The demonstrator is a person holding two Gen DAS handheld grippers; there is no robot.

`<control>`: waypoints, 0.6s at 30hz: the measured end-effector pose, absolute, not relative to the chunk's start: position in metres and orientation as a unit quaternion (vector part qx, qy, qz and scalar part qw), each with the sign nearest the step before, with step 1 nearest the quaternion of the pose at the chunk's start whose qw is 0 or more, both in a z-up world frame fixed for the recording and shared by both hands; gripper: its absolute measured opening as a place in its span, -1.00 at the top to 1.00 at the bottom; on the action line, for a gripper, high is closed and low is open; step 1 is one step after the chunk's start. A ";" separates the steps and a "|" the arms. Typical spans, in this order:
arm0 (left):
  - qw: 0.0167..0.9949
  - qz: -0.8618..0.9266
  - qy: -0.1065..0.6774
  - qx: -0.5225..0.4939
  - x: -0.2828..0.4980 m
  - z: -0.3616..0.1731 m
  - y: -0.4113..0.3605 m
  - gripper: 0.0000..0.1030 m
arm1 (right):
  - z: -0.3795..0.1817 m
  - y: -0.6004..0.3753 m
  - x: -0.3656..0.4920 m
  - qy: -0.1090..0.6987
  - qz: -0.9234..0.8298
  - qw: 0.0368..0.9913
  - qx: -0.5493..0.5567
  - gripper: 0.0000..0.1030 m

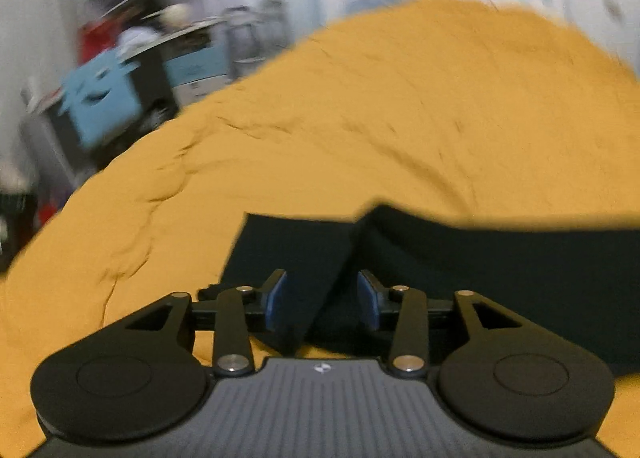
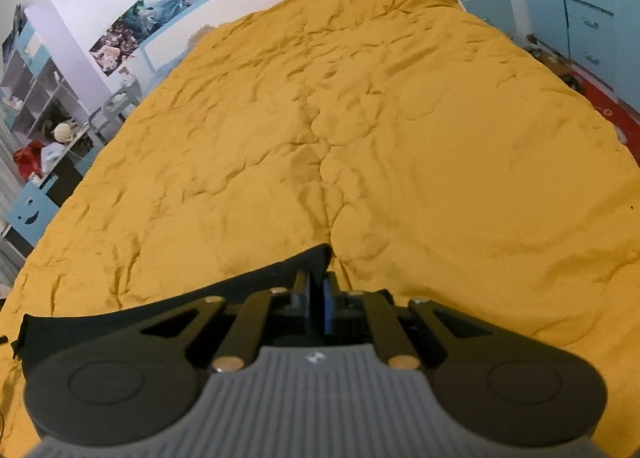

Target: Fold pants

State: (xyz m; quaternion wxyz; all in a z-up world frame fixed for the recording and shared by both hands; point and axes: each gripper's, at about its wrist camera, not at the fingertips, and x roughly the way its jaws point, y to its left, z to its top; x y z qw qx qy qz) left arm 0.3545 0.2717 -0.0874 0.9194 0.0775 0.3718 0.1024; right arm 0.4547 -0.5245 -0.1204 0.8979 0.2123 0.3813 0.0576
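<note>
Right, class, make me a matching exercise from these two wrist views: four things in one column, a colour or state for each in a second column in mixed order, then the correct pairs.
Column one:
1. left claw
2. right claw
3. pants
4. bedspread

Column two:
A. mustard yellow and wrinkled
B. pads apart, with a fold of cloth between them
C. black, lying on the bed
D. pads shut on a raised edge of cloth

Pairs: 1-B, 2-D, 3-C, 4-A
</note>
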 end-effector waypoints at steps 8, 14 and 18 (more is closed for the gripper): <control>0.907 0.151 0.388 0.067 0.365 -0.108 0.285 0.98 | -0.117 -0.519 0.446 0.370 0.036 0.903 0.215 0.99; 0.923 0.184 0.333 0.052 0.365 -0.050 0.298 0.99 | -0.111 -0.526 0.436 0.349 0.021 0.910 0.222 1.00; 0.909 0.199 0.356 0.087 0.389 -0.033 0.302 0.99 | -0.119 -0.534 0.442 0.359 0.002 0.905 0.227 1.00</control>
